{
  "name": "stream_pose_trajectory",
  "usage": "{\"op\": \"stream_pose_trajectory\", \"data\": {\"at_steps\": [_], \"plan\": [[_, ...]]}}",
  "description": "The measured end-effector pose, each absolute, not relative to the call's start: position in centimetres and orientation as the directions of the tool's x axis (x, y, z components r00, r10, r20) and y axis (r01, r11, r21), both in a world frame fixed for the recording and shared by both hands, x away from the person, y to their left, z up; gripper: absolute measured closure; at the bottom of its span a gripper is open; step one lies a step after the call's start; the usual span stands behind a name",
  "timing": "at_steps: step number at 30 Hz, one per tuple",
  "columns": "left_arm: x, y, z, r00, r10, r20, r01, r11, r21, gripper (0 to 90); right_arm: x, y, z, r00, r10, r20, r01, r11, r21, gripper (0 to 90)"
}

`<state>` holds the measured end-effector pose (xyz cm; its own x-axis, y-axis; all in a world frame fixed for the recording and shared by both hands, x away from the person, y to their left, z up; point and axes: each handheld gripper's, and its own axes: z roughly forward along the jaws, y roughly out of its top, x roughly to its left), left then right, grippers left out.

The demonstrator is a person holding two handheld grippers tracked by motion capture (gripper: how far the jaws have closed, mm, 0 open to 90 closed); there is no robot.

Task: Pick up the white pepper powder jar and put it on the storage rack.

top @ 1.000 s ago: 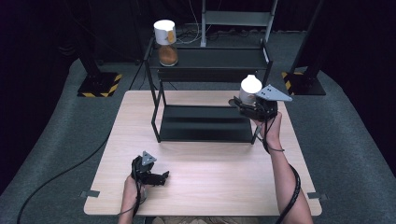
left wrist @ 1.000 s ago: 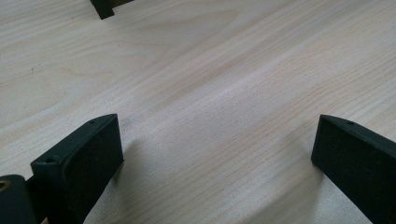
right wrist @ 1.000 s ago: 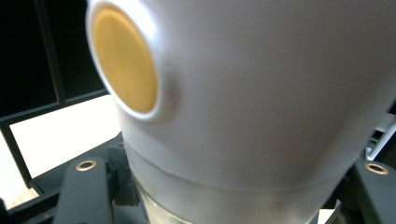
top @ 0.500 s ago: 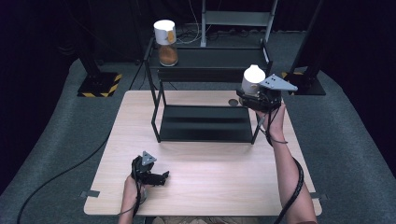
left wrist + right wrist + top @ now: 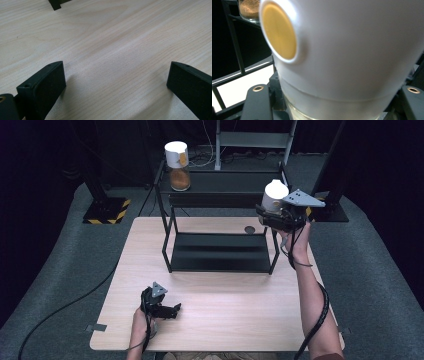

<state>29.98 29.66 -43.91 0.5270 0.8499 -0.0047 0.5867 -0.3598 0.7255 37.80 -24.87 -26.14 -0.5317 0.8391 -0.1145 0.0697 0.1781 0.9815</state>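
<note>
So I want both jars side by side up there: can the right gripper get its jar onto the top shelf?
Probably yes: the right gripper holds its jar about level with the top shelf, whose stretch beside the other jar is bare.

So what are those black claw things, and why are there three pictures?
A person sits at a wooden table holding a squeeze tool, called a gripper, in each hand. One picture looks down from above. The other two come from small cameras riding on the grippers, looking along their black jaws. The left gripper sits low over the table with its jaws open and nothing between them. The right gripper is up in the air, shut on a jar with a white lid. Up close, the lid has a yellow circle. A black rack stands on the table, with another jar on its top shelf.
</note>
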Motion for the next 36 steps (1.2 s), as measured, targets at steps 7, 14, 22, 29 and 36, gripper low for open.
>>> {"op": "stream_pose_trajectory", "data": {"at_steps": [7,14,22,29,36], "plan": [[30.0,29.7,-43.9,0.527,0.85,-0.005,0.587,-0.36,0.726,1.3,38.1,-24.9,-25.5,-0.532,0.839,-0.115,0.071,0.18,0.981,30.3],[30.0,29.7,-43.9,0.527,0.85,-0.005,0.587,-0.359,0.726,1.4,38.3,-24.9,-24.9,-0.532,0.839,-0.115,0.07,0.179,0.981,30.3],[30.0,29.7,-43.9,0.527,0.85,-0.005,0.587,-0.359,0.726,1.4,38.4,-25.0,-24.3,-0.527,0.842,-0.116,0.069,0.179,0.981,30.3],[30.0,29.7,-43.9,0.527,0.85,-0.005,0.587,-0.36,0.725,1.4,38.5,-25.0,-23.7,-0.524,0.844,-0.118,0.064,0.177,0.982,30.3],[30.0,29.7,-43.9,0.527,0.85,-0.005,0.587,-0.359,0.725,1.4,38.6,-25.1,-23.0,-0.521,0.845,-0.116,0.059,0.172,0.983,30.3]]}}
